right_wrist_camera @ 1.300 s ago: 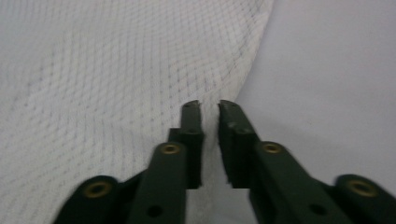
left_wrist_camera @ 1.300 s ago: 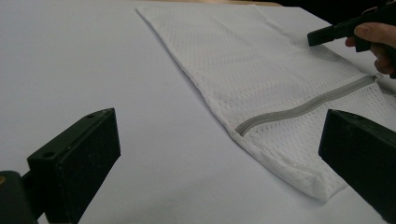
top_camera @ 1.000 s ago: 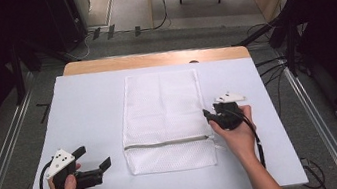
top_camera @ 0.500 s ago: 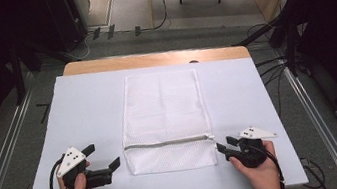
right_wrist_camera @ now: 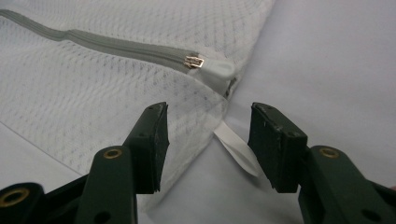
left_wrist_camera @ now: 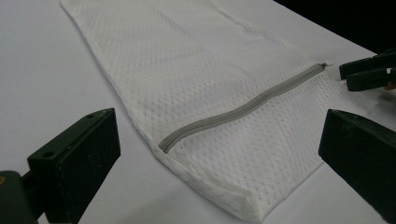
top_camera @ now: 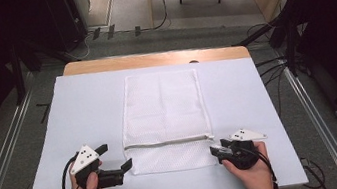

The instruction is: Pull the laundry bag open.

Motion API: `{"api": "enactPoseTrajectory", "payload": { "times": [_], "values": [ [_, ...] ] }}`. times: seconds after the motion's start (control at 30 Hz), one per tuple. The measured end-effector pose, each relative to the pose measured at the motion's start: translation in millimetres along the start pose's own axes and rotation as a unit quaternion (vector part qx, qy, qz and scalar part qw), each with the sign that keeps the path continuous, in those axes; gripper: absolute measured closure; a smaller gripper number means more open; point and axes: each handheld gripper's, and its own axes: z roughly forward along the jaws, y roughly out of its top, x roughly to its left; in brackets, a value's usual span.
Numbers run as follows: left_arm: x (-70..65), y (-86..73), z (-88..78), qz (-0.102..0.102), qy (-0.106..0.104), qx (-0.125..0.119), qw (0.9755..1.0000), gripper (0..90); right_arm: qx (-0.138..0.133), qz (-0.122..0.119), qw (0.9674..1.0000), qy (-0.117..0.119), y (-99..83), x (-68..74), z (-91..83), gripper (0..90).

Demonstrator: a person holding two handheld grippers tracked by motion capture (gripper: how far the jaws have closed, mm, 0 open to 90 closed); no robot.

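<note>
Mesh bag (top_camera: 165,120) flat on table (top_camera: 82,102) | left gripper (top_camera: 126,167) jaws apart at its corner | right gripper (top_camera: 213,150) jaws apart, just widened, around bag's edge, not pinching

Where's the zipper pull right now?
Right gripper view: zipper pull sits at the zipper's closed end on the mesh bag, just beyond the open right gripper.

You have before you a white mesh laundry bag (top_camera: 165,115) of soft cloth, its weave open and slightly rough, matt all over. Its grey zipper (left_wrist_camera: 243,109) has a woven tape and a small shiny metal pull (right_wrist_camera: 194,61). A smooth white ribbon tag (right_wrist_camera: 236,149) looks satin-like. The white table cover (top_camera: 82,107) is smooth and matt; the table's far edge (top_camera: 151,59) is light, polished wood. Your black gripper fingers (right_wrist_camera: 149,144) look like matt hard plastic.
</note>
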Motion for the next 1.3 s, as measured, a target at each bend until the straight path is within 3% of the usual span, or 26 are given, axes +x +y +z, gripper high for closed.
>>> {"api": "enactPoseTrajectory", "payload": {
  "times": [0.33,0.47,0.5,0.6,0.67,0.77,0.87,0.9,0.93,0.97,1.03,1.13,1.2,1.3],
  "values": [
    [-17.5,1.5,13.2,0.013,-0.016,0.015,0.9997,0.0,-0.008,-0.015,0.9997,-0.017,7.4,10.5,21.8,48.8],
    [-26.7,4.0,20.0,0.016,-0.022,0.015,0.9995,0.0,-0.014,-0.045,0.9965,-0.07,3.2,21.7,24.0,59.9],
    [-29.4,4.8,22.1,0.019,-0.023,0.017,0.9994,0.0,-0.016,-0.048,0.996,-0.074,2.8,25.1,24.4,65.4],
    [-39.4,8.5,32.7,0.02,-0.031,0.027,0.9989,0.0,-0.016,-0.049,0.9964,-0.068,3.2,27.2,25.0,78.6],
    [-46.1,11.6,42.6,0.006,-0.035,0.032,0.9988,0.0,-0.016,-0.031,0.9982,-0.049,6.0,20.3,25.7,87.4],
    [-60.4,17.2,56.8,0.009,-0.035,0.04,0.9985,3.3,-0.018,-0.027,0.9987,-0.04,6.5,18.3,24.9,88.1],
    [-74.0,23.8,70.9,0.015,-0.066,0.041,0.9969,4.9,-0.034,-0.051,0.9973,-0.04,6.1,24.5,21.7,88.2],
    [-78.5,26.8,76.0,0.015,-0.066,0.043,0.9967,5.4,-0.036,-0.054,0.9971,-0.04,6.8,26.6,20.6,88.2],
    [-84.0,31.3,83.0,0.014,-0.054,0.048,0.9973,9.1,-0.039,-0.059,0.9967,-0.039,7.6,28.0,20.0,88.1],
    [-87.0,33.7,87.5,0.009,-0.049,0.049,0.9976,18.2,-0.04,-0.066,0.9963,-0.039,8.4,29.7,19.5,88.2],
    [-92.8,39.4,96.7,0.003,-0.045,0.054,0.9975,27.1,-0.044,-0.069,0.9957,-0.043,8.7,30.8,18.6,88.2],
    [-102.3,47.5,114.3,-0.002,-0.051,0.073,0.996,44.9,-0.049,-0.071,0.9955,-0.04,8.9,31.7,16.8,88.2],
    [-107.0,50.8,126.6,-0.002,-0.06,0.091,0.994,61.8,-0.061,-0.075,0.9946,-0.036,10.0,33.0,12.7,88.4],
    [-110.1,52.6,138.8,-0.011,-0.069,0.103,0.9922,68.5,-0.066,-0.076,0.9944,-0.032,11.2,34.0,10.2,88.4]
  ]
}}
